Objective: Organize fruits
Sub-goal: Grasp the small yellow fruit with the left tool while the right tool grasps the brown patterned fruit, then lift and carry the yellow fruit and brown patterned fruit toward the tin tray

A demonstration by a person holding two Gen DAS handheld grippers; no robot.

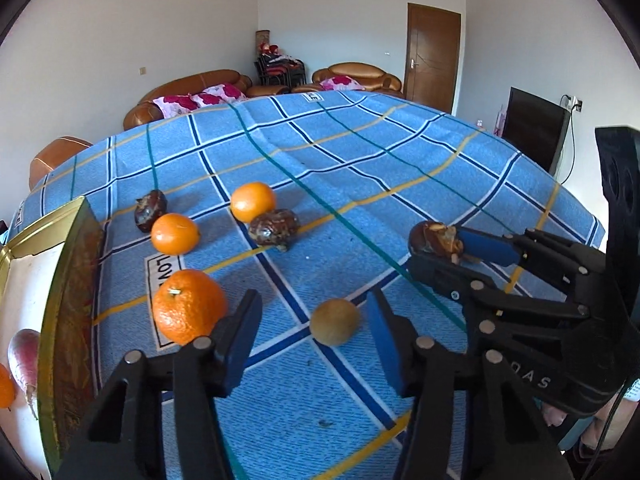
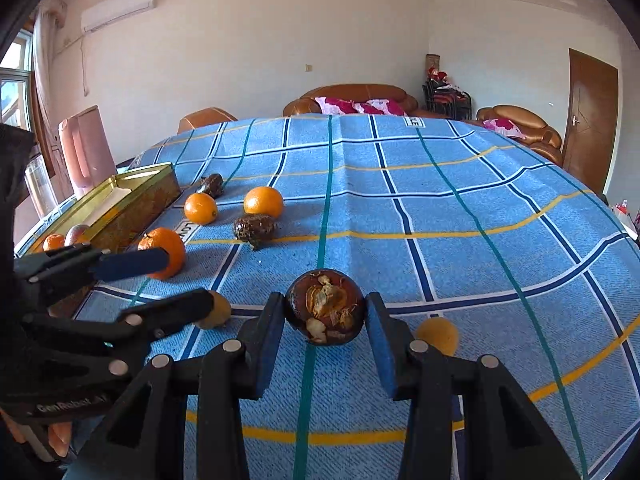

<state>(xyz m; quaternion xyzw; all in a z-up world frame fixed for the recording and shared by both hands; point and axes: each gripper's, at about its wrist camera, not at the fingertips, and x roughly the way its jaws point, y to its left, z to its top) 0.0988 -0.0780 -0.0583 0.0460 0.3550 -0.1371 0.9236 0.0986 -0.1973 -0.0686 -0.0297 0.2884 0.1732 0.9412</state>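
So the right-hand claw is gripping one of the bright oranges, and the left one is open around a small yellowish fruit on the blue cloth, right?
Not quite. The right gripper is closed on a dark brown fruit, not an orange; the right wrist view shows it between the pads. The rest holds: the left gripper is open around the small yellowish fruit on the blue cloth.

A blue checked cloth (image 1: 360, 160) with yellow, green and dark blue lines covers the table. Behind it stand brown leather sofas (image 2: 352, 96) with pink flowered cushions (image 1: 200, 100), a stack of dark chairs (image 1: 280, 68) in the corner and a brown wooden door (image 1: 432, 56). A dark screen (image 1: 534, 128) stands by the wall, an air conditioner (image 2: 118, 8) hangs high beside a curtained window (image 2: 16, 80).
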